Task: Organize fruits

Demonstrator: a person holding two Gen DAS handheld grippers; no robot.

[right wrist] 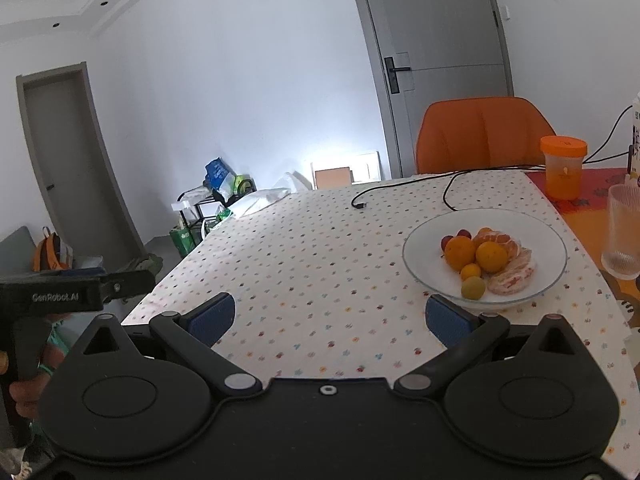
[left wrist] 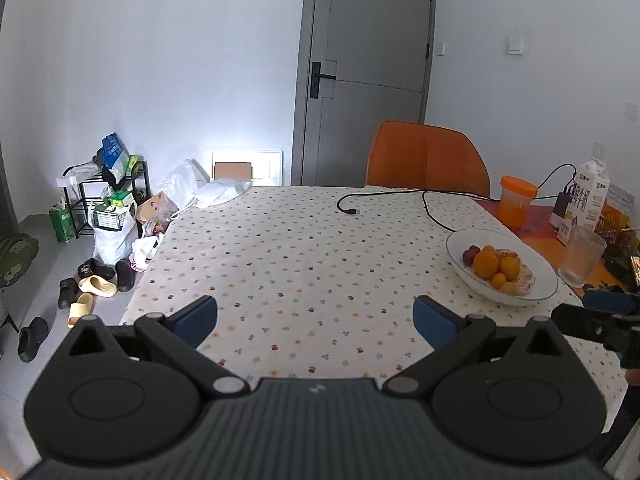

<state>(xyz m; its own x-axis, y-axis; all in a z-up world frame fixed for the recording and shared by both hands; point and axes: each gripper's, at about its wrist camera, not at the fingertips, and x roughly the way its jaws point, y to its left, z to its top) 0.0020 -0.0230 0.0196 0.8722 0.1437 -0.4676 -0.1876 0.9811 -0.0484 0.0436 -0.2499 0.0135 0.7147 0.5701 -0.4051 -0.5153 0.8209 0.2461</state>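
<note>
A white bowl (right wrist: 520, 220) stands on the dotted tablecloth and holds oranges (right wrist: 491, 256), small yellow fruits (right wrist: 473, 288), peeled citrus segments (right wrist: 514, 276) and small red fruits (right wrist: 463, 233). The bowl also shows in the left wrist view (left wrist: 532, 252), at the right. My right gripper (right wrist: 330, 318) is open and empty, hovering over the near table edge with its right finger just short of the bowl. My left gripper (left wrist: 316, 316) is open and empty over the near table edge, left of the bowl.
A ribbed glass (right wrist: 624, 232), an orange-lidded jar (right wrist: 563, 168) and a milk carton (left wrist: 588, 196) stand right of the bowl. A black cable (right wrist: 404, 188) lies across the far table. An orange chair (right wrist: 484, 132) stands behind. Shoes and bags lie on the floor at left.
</note>
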